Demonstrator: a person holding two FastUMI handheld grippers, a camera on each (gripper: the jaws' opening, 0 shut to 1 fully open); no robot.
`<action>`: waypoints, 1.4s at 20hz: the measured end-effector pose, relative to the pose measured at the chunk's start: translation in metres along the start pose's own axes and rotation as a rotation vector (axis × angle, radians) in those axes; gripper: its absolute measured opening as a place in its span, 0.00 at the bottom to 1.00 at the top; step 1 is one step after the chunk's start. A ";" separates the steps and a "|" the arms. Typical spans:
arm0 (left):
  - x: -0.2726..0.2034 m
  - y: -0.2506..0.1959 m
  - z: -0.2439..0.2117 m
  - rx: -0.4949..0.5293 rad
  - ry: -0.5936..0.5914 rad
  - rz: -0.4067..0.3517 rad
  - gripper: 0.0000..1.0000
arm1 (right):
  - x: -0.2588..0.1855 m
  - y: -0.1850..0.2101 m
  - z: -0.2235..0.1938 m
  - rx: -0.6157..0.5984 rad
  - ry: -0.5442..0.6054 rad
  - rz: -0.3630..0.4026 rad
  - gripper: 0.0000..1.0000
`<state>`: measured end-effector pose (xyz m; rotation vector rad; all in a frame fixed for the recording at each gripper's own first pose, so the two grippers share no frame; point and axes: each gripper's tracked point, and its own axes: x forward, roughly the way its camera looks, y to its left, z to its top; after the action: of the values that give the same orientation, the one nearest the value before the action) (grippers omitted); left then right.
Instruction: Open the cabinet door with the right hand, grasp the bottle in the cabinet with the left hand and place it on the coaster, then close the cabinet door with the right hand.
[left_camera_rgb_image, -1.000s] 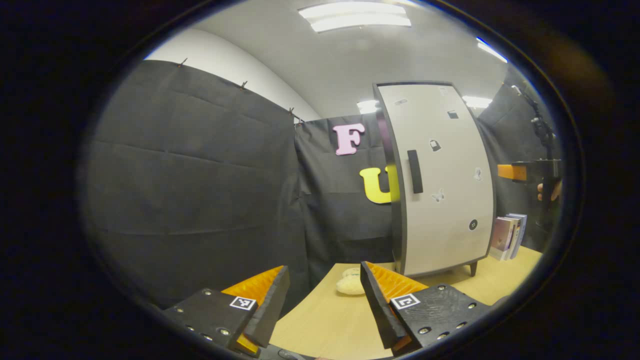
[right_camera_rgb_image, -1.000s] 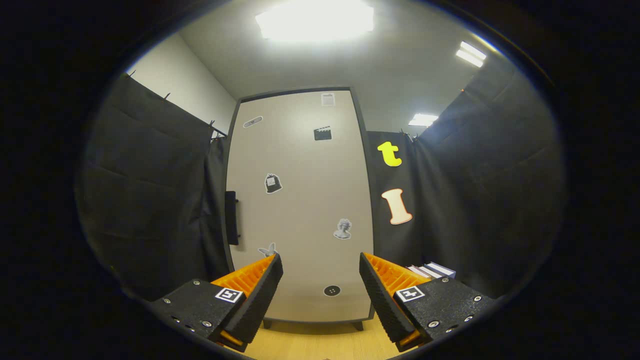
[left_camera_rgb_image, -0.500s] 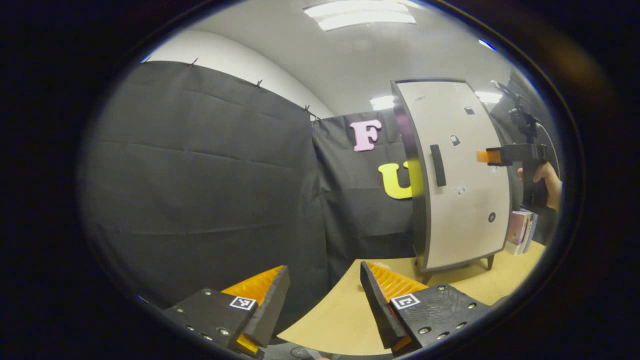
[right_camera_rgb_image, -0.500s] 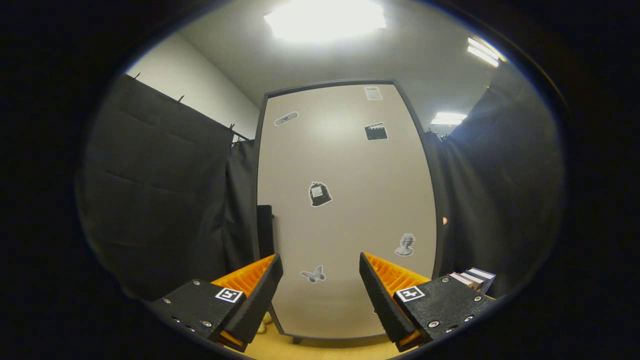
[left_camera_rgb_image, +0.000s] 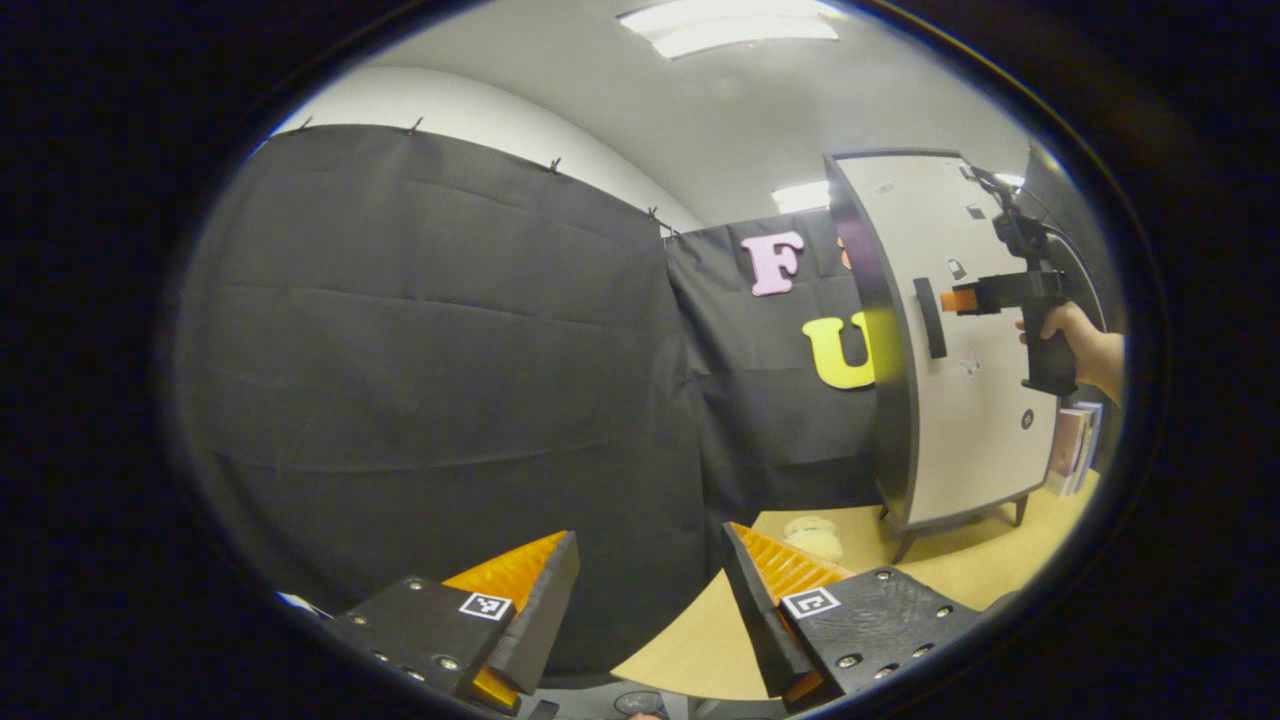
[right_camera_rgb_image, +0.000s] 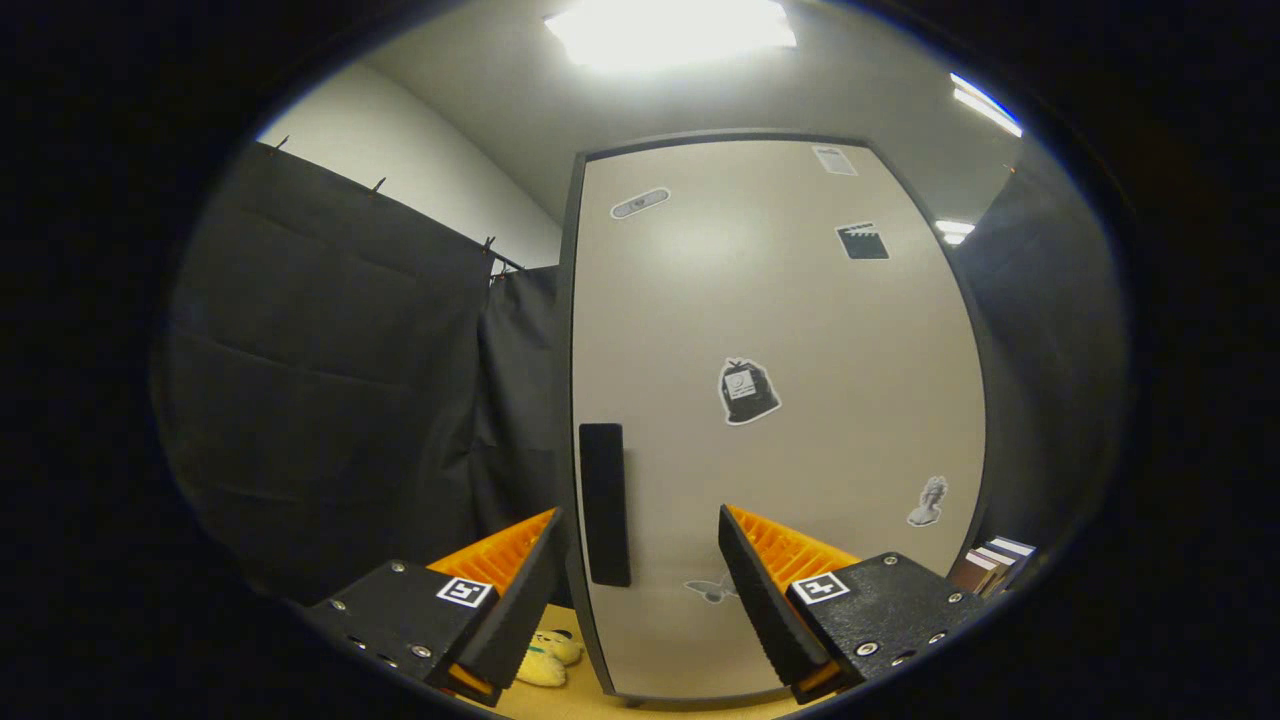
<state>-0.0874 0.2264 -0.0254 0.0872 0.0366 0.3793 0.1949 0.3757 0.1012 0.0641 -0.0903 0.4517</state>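
Trouble looks likeliest at the handle (right_camera_rgb_image: 605, 503): the right claw (right_camera_rgb_image: 640, 570) is spread wide with nothing in it, close to the shut cabinet door (right_camera_rgb_image: 780, 400), and I reckon a finger could skid off that slim dark bar and shove the cabinet along the counter (left_camera_rgb_image: 960, 570). Left claw (left_camera_rgb_image: 645, 600) gapes empty too, well off. Bottle must be behind the door; I can't spot the coaster.

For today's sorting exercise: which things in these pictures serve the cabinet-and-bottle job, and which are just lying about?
Job:
cabinet door, shut
door handle
right gripper, open
left gripper, open

Lying about:
books beside the cabinet
plush toy on the table
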 end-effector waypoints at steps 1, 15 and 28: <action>0.001 0.005 0.000 -0.001 0.001 0.008 0.82 | 0.007 0.004 -0.003 0.000 0.009 0.002 0.89; 0.005 0.052 -0.023 -0.027 0.029 0.063 0.82 | 0.064 0.017 -0.033 0.032 0.156 -0.058 0.47; -0.007 0.049 0.000 -0.068 -0.024 0.000 0.82 | 0.053 0.020 -0.039 0.028 0.245 0.003 0.19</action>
<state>-0.1118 0.2691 -0.0205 0.0241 0.0004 0.3792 0.2369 0.4200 0.0683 0.0361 0.1567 0.4611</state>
